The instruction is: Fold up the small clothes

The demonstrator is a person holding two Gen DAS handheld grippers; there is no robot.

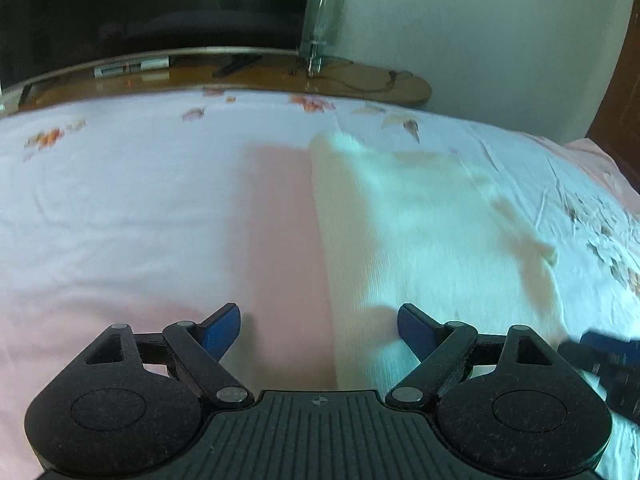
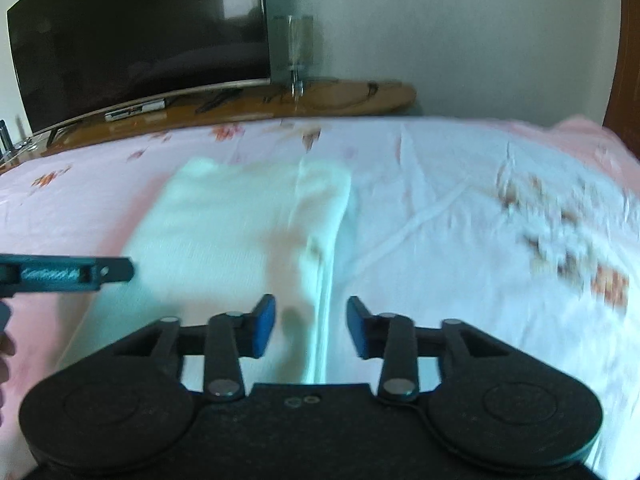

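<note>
A pale cream, ribbed small garment lies flat on the bed, folded into a long strip. In the left wrist view my left gripper is open and empty over the garment's near left edge. In the right wrist view the garment lies ahead and left. My right gripper is open and empty over its near right edge. The left gripper shows at the left edge of the right wrist view. The right gripper shows blurred at the right edge of the left wrist view.
The bed has a pink and white floral sheet. Beyond its far edge stands a wooden cabinet with a dark TV, a glass vase and a cable. A wooden headboard is at the right.
</note>
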